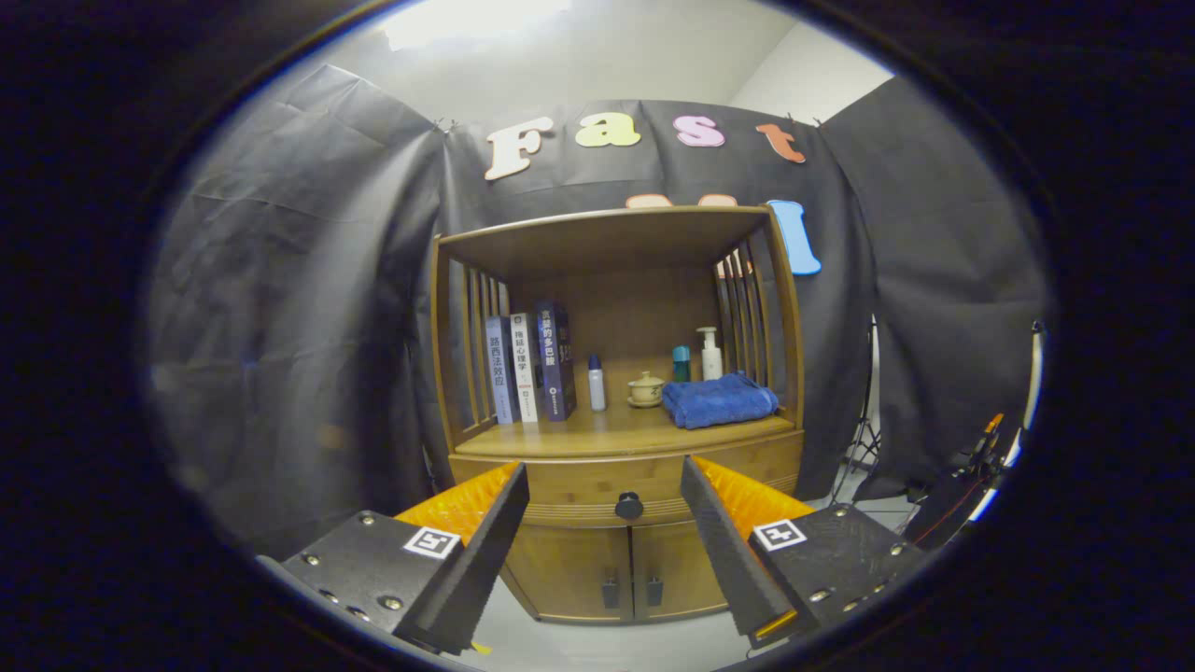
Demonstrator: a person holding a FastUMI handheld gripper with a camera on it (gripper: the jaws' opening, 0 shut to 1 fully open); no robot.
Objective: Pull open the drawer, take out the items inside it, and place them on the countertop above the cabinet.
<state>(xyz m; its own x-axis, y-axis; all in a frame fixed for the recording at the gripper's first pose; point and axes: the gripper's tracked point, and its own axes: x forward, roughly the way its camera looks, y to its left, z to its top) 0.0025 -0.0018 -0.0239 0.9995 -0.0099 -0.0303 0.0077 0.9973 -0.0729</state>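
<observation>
The gripper (605,485) stood with its fingers spread wide and empty, well short of the cabinet (621,560). The closed drawer (569,481) lay beyond them, its dark knob (629,506) framed between the fingertips; the drawer's contents were hidden. A likely fault was a small round knob slipping from the pads if approached off-centre. On the countertop (616,431), the books (529,366), bottles (597,382), cup (645,388) and blue towel (719,399) left bare room mainly along the front edge. The slatted sides (474,347) and top board (607,224) bounded entry.
</observation>
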